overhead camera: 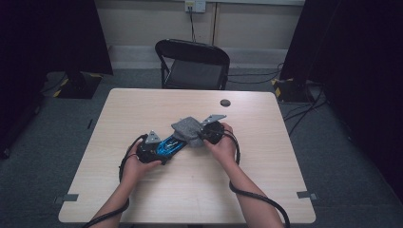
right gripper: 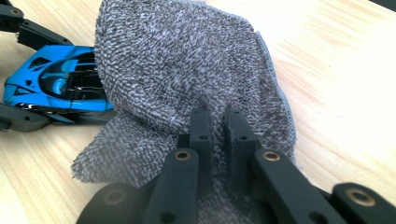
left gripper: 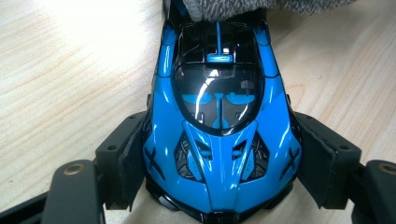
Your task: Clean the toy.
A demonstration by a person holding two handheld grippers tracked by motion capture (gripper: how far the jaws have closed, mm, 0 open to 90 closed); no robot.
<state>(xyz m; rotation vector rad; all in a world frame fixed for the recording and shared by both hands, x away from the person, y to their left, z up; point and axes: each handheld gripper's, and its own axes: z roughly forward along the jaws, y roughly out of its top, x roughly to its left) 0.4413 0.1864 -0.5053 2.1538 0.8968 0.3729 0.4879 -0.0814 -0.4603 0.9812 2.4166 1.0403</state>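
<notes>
While the person's two hands meet near the middle of the wooden table (overhead camera: pixel 142 199), the high view shows the left gripper (overhead camera: pixel 153 151) holding a blue toy sports car (overhead camera: pixel 169 144) flat on the tabletop, nose toward the person's left. The right gripper (overhead camera: pixel 209 134) brings a grey terry cloth (overhead camera: pixel 188 129) over the car's far end. The split of work looks deliberate: one hand steadies the car so that the other can wipe it without pushing it away. A black folding chair (overhead camera: pixel 192 64) stands behind the table, well apart from the work.

In the left gripper view, the jaws stand apart only as far as the car's body is wide, their pads (left gripper: pixel 132 158) pressed against both flanks near the nose of the car (left gripper: pixel 219 154). Gripping it low at the sides leaves the roof and canopy bare for cleaning. The cloth (left gripper: pixel 233 7) already lies on the rear end at the top edge of the picture.

In the right gripper view, the jaws are drawn nearly together on a pinched fold of the cloth (right gripper: pixel 187 74), which bunches up ahead of them and drapes across the car's tail (right gripper: pixel 60 84). Holding the cloth by a fold keeps a thick soft pad in front of the hard fingertips (right gripper: pixel 201 126), probably so that only fabric rubs the glossy paint.
</notes>
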